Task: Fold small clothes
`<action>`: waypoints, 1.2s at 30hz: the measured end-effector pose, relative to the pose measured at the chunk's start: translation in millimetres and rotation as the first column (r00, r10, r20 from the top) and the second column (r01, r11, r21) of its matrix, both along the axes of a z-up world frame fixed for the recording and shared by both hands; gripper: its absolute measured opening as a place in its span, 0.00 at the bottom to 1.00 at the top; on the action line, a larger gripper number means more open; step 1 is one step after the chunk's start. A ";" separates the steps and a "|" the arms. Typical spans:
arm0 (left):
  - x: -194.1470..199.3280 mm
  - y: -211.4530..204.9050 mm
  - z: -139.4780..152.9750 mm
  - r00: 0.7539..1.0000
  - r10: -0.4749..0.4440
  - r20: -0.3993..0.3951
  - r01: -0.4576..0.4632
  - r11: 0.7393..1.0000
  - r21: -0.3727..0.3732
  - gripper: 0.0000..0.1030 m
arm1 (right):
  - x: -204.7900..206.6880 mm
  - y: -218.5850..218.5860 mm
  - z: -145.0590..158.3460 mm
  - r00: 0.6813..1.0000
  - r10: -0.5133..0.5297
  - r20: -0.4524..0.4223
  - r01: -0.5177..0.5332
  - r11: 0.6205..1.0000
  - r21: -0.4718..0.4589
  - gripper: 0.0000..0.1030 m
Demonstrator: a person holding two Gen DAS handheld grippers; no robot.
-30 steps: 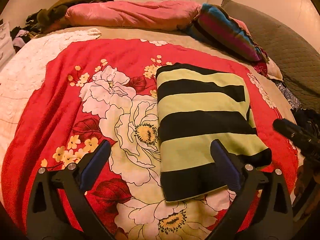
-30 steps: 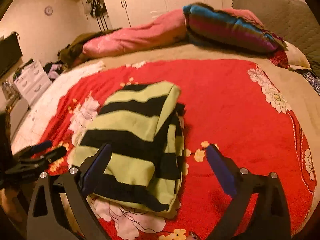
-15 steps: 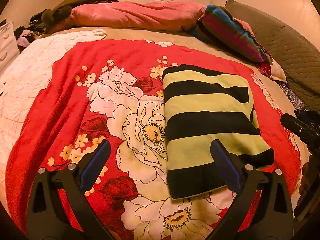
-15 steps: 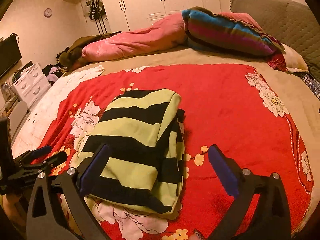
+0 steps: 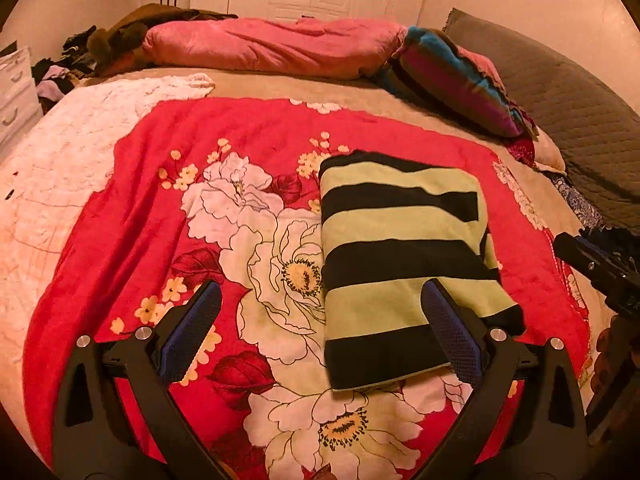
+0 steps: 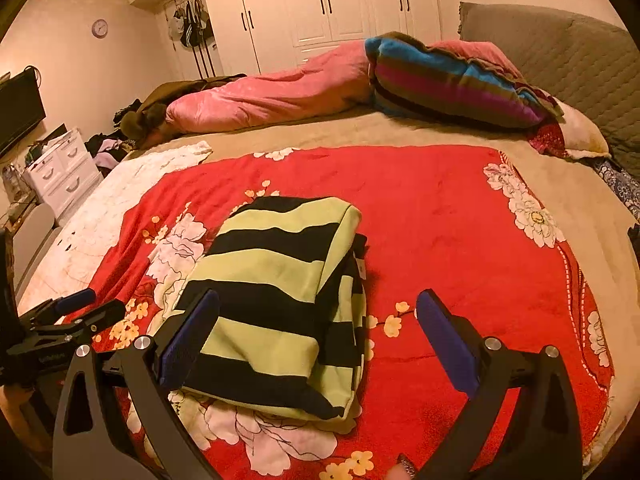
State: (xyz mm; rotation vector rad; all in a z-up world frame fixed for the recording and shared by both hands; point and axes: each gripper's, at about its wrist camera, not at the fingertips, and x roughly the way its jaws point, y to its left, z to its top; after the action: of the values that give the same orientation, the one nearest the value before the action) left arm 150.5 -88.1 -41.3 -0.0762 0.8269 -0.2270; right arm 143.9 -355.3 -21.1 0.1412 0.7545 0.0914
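A green-and-black striped garment point(image 5: 400, 248) point(image 6: 280, 296) lies folded into a rectangle on the red floral blanket point(image 5: 160, 208) point(image 6: 440, 232). My left gripper point(image 5: 320, 320) is open above the blanket, its right finger over the garment's near right corner, nothing held. My right gripper point(image 6: 316, 328) is open too, its left finger over the garment's near left part, its right finger over bare blanket. Each gripper shows at the edge of the other's view: the right gripper point(image 5: 596, 264), the left gripper point(image 6: 76, 312).
A pink duvet point(image 5: 272, 48) point(image 6: 272, 96) and a striped blanket roll point(image 5: 452, 80) point(image 6: 452, 80) lie along the far side of the bed. A white cover point(image 5: 60, 160) lies on the left, a grey headboard point(image 6: 580, 52) on the right. White drawers point(image 6: 64, 168) stand beyond.
Both grippers have pulled back and risen slightly from the garment, so more of the room shows. The garment has not moved.
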 end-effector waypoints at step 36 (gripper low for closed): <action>-113.5 26.4 22.6 1.000 -0.022 0.004 0.022 0.999 0.032 0.91 | -117.8 26.4 14.6 1.000 0.009 -0.011 -0.010 0.998 -0.064 0.96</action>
State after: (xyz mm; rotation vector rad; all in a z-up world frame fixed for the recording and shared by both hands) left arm 37.0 -61.7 -18.8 -0.0366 0.8271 -0.2344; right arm 26.0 -329.0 -6.5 0.0768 0.7681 0.0753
